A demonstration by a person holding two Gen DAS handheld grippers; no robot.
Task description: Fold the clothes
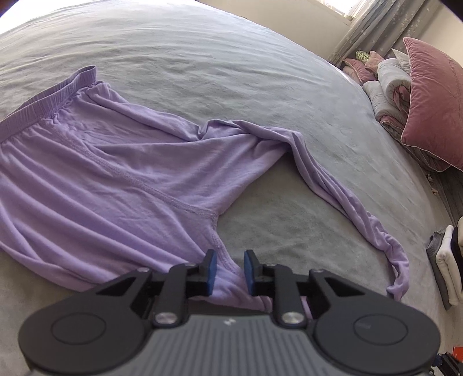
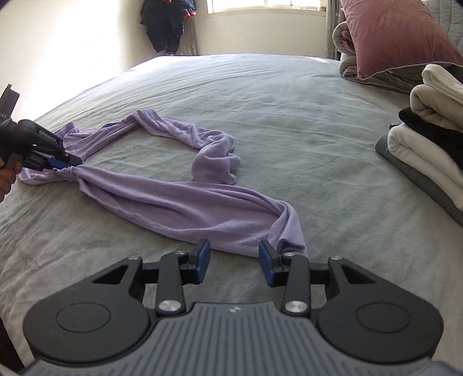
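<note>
Lilac trousers (image 1: 115, 179) lie spread on the grey bed (image 1: 231, 72), elastic waistband (image 1: 43, 101) at the far left. My left gripper (image 1: 230, 254) is shut on a bunch of fabric at the top of the near leg, just below the crotch seam. In the right wrist view that gripper (image 2: 69, 163) pinches the gathered cloth at the left, with a hand (image 2: 5, 179) behind it. The trousers (image 2: 179, 202) trail from there in twisted legs. My right gripper (image 2: 233, 245) stands open at the near leg's hem; the hem edge lies between its fingertips, untouched by the pads.
A stack of folded white, black, beige and grey clothes (image 2: 428, 150) sits on the bed at the right. A pink pillow (image 2: 399, 34) and rolled bedding lie behind it. Dark clothing (image 2: 167, 23) hangs on the far wall beside a window.
</note>
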